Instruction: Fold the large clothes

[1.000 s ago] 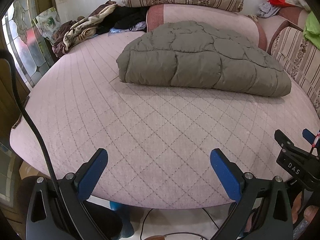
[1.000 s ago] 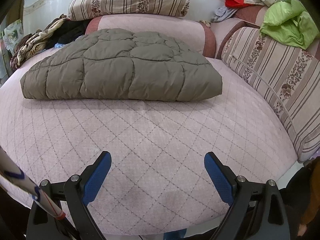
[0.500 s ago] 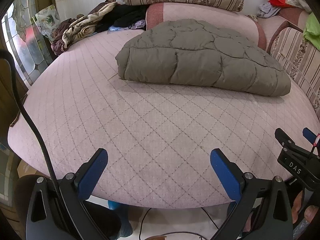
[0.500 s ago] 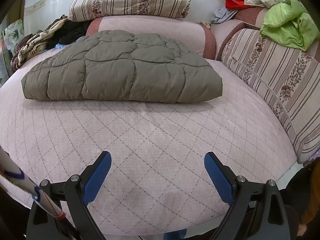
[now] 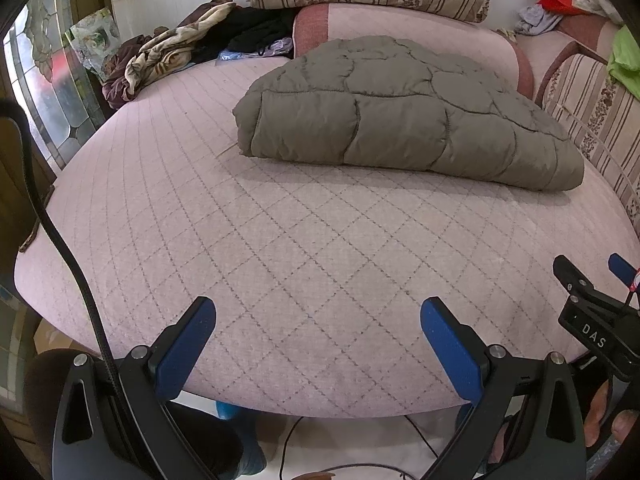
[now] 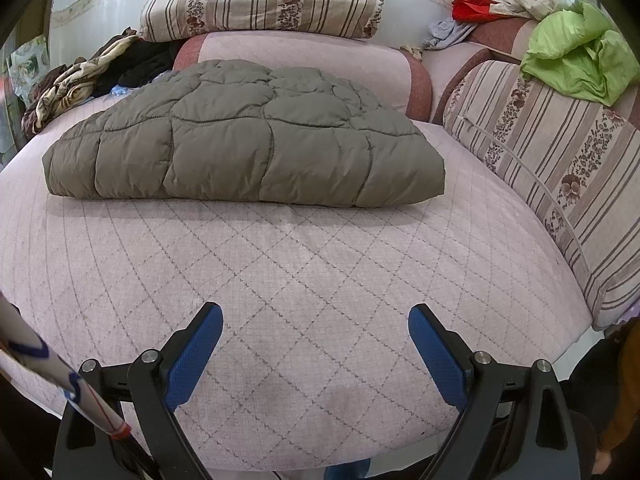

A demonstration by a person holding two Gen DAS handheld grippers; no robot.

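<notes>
A grey-brown quilted puffer garment lies folded into a thick pad at the back of the pink quilted bed; it also shows in the right wrist view. My left gripper is open and empty above the bed's front edge, well short of the garment. My right gripper is open and empty, also near the front edge. The right gripper's body shows at the right edge of the left wrist view.
Striped pillows stand behind the garment and along the right side. A heap of loose clothes lies at the back left. A green cloth and a red one lie at the back right. A window is at the left.
Both views have shifted slightly, with the garment sitting a little higher in the left wrist frame. Both grippers stay open and empty; the garment has not moved on the bed.
</notes>
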